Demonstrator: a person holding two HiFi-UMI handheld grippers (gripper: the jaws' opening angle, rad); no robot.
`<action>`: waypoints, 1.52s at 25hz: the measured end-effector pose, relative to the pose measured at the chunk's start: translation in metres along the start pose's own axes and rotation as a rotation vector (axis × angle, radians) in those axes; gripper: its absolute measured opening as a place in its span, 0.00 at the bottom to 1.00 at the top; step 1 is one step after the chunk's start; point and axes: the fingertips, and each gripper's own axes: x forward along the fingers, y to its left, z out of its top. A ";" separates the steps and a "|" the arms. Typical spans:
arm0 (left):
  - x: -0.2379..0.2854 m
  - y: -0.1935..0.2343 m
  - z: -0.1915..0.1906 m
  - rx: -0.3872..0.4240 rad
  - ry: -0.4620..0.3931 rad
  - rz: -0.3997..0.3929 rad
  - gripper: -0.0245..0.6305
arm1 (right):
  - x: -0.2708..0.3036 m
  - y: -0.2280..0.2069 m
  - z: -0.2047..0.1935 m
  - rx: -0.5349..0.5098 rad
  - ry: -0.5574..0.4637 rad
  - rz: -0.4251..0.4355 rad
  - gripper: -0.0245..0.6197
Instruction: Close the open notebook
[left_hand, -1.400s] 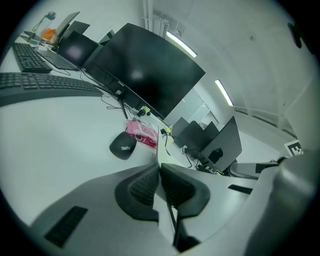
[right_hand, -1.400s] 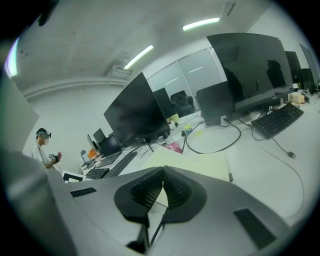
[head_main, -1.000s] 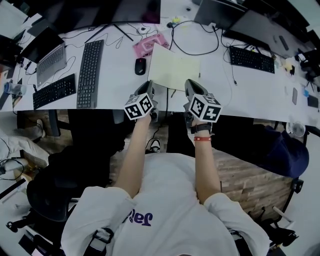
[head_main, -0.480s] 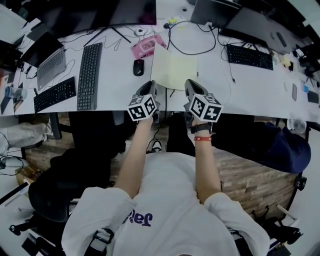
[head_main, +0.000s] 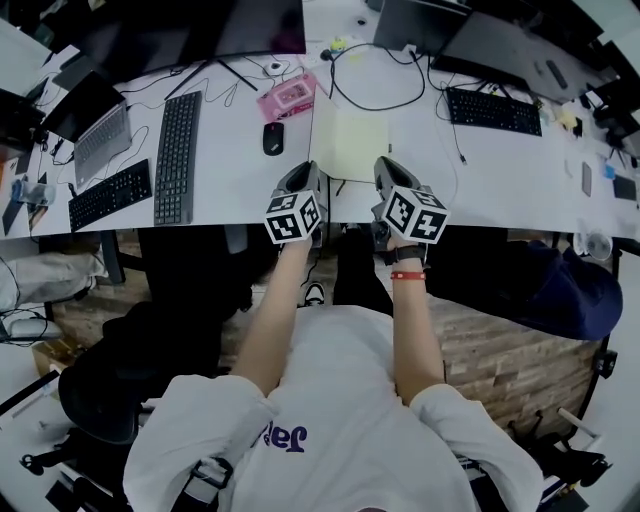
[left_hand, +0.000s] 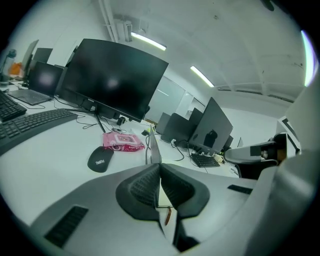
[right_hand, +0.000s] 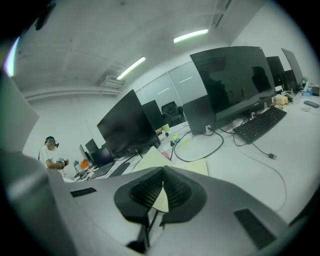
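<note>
Closing half done: left tool (left_hand: 159, 167) pinches the notebook's (head_main: 350, 140) left leaf (left_hand: 151, 150), standing upright (not yet folded over); right tool (right_hand: 163, 172) is closed at the notebook's near edge.

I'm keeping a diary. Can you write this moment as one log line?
left gripper: shut on cover, upright | right gripper: shut | notebook: half closed

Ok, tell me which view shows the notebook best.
The head view: it looks down on the notebook, showing its pale outline on the desk. The left gripper view catches only a raised leaf edge-on; the right gripper view, a lifted leaf and part of the flat page.
</note>
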 end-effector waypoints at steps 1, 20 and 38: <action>0.000 -0.002 -0.001 0.003 0.003 0.002 0.08 | -0.003 -0.002 0.002 0.010 -0.009 -0.006 0.04; 0.005 -0.034 -0.001 0.163 -0.007 -0.002 0.08 | -0.031 -0.015 0.007 0.036 -0.090 -0.031 0.04; 0.017 -0.067 -0.010 0.338 0.008 -0.031 0.08 | -0.044 -0.029 0.009 0.020 -0.108 -0.068 0.04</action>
